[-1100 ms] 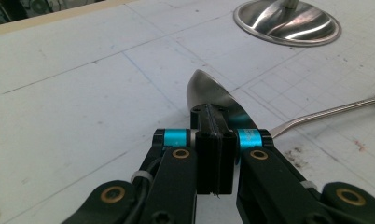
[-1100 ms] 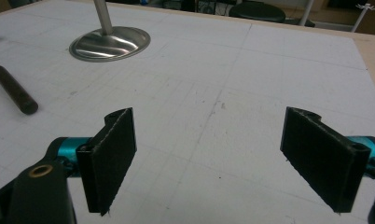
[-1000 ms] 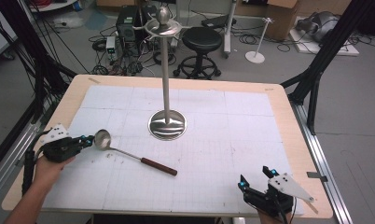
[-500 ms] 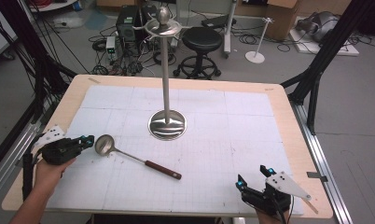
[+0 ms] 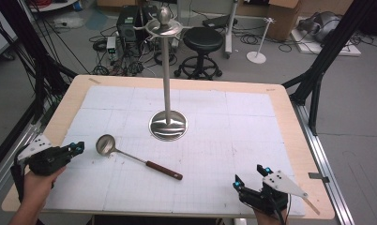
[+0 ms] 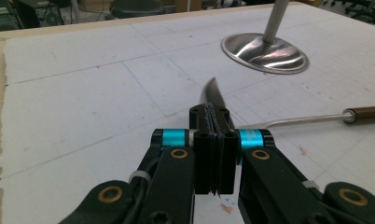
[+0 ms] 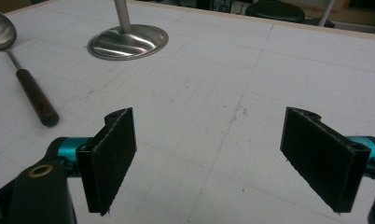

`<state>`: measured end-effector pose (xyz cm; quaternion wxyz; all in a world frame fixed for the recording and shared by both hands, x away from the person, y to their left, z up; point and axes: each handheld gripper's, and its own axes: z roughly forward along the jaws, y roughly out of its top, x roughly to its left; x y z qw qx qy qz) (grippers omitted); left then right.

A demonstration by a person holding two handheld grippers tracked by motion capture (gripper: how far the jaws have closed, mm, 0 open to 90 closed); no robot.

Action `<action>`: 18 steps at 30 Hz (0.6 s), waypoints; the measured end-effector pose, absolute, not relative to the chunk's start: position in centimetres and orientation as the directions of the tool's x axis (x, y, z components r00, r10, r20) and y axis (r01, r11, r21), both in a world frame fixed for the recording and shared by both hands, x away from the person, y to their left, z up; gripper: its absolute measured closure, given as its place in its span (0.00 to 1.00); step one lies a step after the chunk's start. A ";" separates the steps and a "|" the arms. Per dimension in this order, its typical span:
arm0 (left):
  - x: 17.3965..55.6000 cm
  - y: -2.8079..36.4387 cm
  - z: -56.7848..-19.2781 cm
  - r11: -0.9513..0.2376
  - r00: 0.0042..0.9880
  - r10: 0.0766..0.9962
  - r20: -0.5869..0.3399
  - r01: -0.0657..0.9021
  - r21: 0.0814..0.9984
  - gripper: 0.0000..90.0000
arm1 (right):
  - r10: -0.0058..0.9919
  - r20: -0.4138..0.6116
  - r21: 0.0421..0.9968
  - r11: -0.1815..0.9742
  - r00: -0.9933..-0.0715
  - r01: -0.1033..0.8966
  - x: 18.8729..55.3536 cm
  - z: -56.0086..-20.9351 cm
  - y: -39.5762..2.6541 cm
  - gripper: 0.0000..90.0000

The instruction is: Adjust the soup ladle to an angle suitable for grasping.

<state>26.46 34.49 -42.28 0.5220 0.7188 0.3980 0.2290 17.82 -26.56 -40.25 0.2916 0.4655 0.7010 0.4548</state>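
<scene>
Left gripper (image 5: 76, 148) at the table's (image 5: 290, 126) left edge, jaws pressed together, nothing between them. Ladle (image 5: 132, 156) lies just to its right: bowl toward that gripper, close but apart, dark wooden handle trailing right and toward the near edge. Long axis runs diagonally, bowl-left to handle-right. Left hand is clearly nearer the bowl; handle end sits roughly midway between the two hands. Behind the ladle, the hanging stand (image 5: 167, 124) with its round steel base, well clear. Right gripper (image 5: 251, 177) at the near right corner, jaws spread wide, empty, well apart from the handle. Nothing blocks either approach across the white mat.
</scene>
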 end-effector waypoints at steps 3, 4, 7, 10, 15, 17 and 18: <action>25.8 34.2 -41.7 -0.148 0.598 0.798 -0.073 0.312 0.938 0.92 | 0.916 0.020 0.908 0.151 -0.401 0.391 17.8 -40.2 -26.4 0.19; 25.6 34.1 -41.6 -0.150 0.606 0.793 -0.068 0.302 0.941 0.92 | 0.916 0.020 0.908 0.151 -0.401 0.391 17.8 -40.2 -26.4 0.19; 25.2 33.6 -41.2 -0.147 0.621 0.780 -0.073 0.295 0.944 0.85 | 0.913 0.019 0.910 0.153 -0.407 0.386 17.8 -40.2 -26.5 0.19; 24.9 33.4 -41.2 -0.137 0.621 0.780 -0.079 0.292 0.946 0.83 | 0.907 0.016 0.910 0.160 -0.420 0.381 17.8 -40.2 -26.3 0.19; 24.4 33.6 -41.3 -0.120 0.619 0.780 -0.089 0.288 0.950 0.89 | 0.903 0.018 0.910 0.163 -0.430 0.380 18.0 -40.2 -26.1 0.19; 24.1 33.8 -41.2 -0.116 0.616 0.783 -0.087 0.282 0.952 0.90 | 0.900 0.022 0.912 0.160 -0.436 0.377 18.0 -40.2 -26.0 0.19; 23.8 34.0 -41.2 -0.107 0.609 0.788 -0.093 0.283 0.953 0.90 | 0.888 0.047 0.919 0.141 -0.457 0.368 18.3 -40.1 -25.8 0.19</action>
